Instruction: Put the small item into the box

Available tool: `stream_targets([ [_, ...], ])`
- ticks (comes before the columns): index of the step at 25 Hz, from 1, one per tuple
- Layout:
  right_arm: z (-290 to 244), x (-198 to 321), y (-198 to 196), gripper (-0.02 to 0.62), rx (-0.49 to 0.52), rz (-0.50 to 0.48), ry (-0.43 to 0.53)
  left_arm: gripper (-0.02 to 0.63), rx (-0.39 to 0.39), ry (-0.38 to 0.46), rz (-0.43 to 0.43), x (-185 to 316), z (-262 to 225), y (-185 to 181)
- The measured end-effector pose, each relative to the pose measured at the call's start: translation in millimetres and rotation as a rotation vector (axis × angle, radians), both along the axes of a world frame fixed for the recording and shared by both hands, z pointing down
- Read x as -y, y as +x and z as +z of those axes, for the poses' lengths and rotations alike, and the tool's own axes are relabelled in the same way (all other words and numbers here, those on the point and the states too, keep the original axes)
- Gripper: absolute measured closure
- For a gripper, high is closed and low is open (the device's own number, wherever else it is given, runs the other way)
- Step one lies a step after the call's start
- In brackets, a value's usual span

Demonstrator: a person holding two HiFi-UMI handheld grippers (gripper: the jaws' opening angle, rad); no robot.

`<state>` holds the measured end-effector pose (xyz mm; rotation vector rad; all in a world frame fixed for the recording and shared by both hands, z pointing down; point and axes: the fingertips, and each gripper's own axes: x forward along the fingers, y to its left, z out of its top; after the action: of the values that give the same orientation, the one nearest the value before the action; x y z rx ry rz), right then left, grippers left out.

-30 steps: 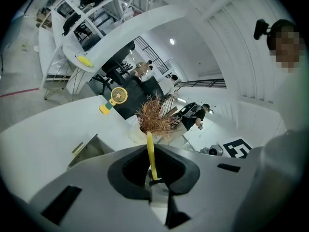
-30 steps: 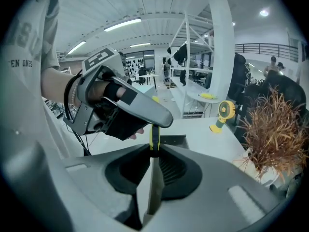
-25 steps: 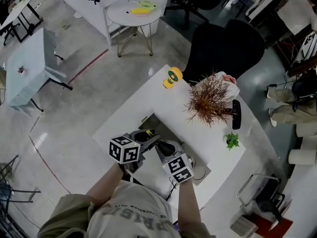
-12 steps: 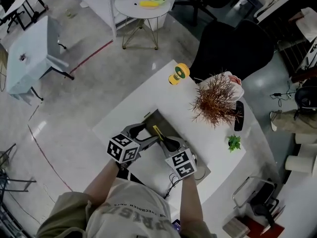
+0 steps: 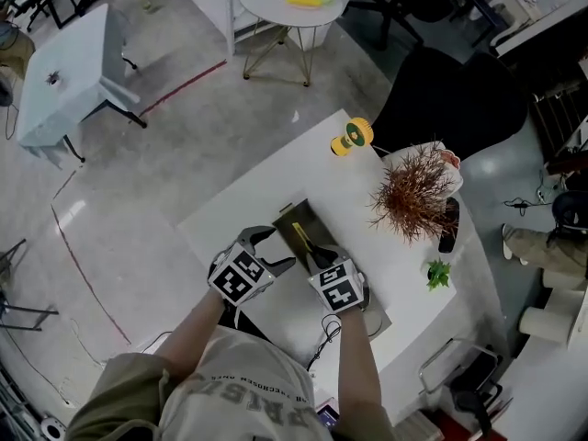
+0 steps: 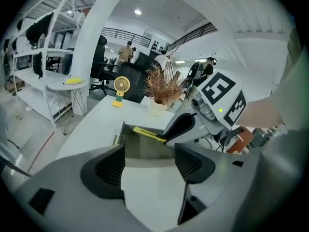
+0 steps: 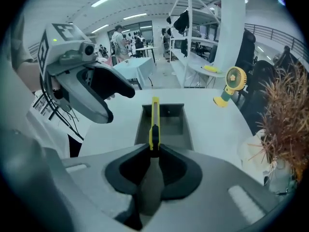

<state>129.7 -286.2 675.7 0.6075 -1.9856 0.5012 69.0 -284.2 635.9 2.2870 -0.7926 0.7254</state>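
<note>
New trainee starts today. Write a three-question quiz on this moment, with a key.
1. True or false: the right gripper has its fingers shut on the yellow item.
2. The yellow item's free end hangs over: A the grey box; B the floor; C the round side table.
3. Fill in: the yellow thing standing at the white table's far corner is a small ____.
Key: 1 true; 2 A; 3 fan.
</note>
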Motion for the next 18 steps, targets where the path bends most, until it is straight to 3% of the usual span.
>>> stream_targets([
  [8,23.3,2.4,-1.3,0.537,-0.089,0.012,-0.127,0.296,0.027,0.017,0.005,1.9,1.8,-5.2],
  [15,47.8,5.6,5.2,0.537,-0.205,-0.008,-0.158,0.293,0.038,0.007,0.009,0.0,6.9,-10.5],
  [18,47.4,6.0,2.1,0.537,-0.212,-0.002,-0.17,0.291,0.038,0.003,0.01,-1.1,7.3,-11.9],
])
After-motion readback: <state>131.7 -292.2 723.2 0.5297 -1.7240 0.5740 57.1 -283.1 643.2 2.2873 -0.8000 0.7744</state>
